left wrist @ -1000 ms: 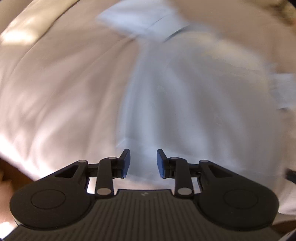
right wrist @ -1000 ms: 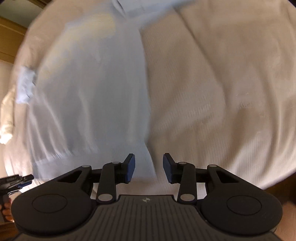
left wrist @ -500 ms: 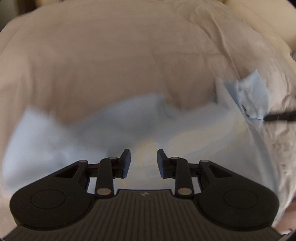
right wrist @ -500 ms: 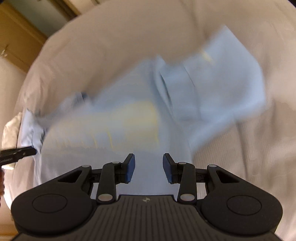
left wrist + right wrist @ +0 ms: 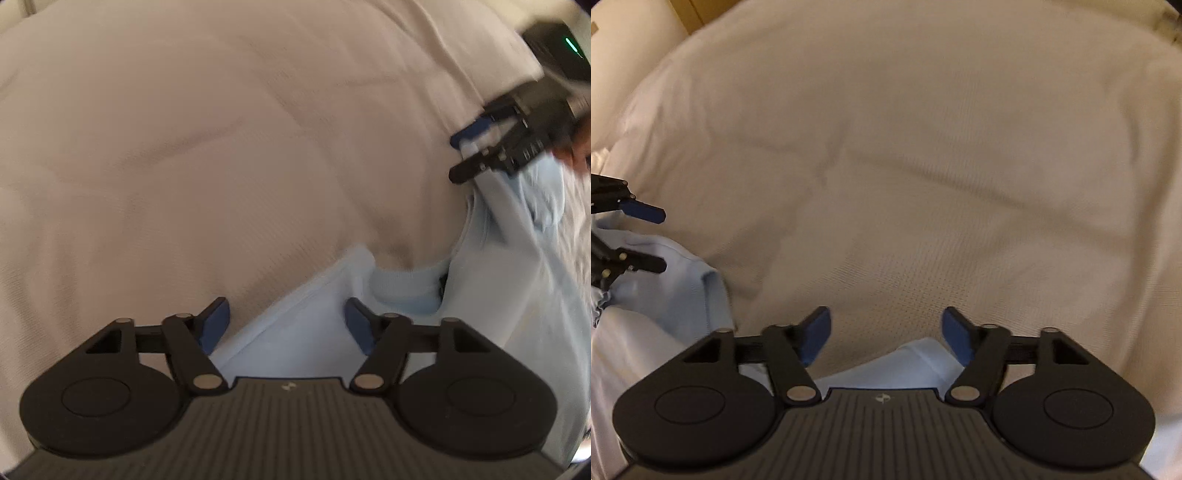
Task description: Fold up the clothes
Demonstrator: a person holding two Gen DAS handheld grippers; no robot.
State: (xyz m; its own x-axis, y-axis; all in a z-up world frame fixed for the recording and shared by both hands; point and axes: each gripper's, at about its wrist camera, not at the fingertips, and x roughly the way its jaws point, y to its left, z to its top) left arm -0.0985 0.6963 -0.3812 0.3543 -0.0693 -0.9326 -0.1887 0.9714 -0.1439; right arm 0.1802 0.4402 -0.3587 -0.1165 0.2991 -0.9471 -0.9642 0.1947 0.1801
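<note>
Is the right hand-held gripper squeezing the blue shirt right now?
Apart. In the right wrist view, the right hand-held gripper has just been opening; its jaws stand wide with bare gaps to the light blue shirt lying below them.

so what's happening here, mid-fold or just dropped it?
A person with two handheld grippers is folding a light blue shirt on a white bedspread. Both jaws have just been opening: the left gripper and right gripper stand open above the shirt's edge, nothing pinched. It looks just released.
</note>
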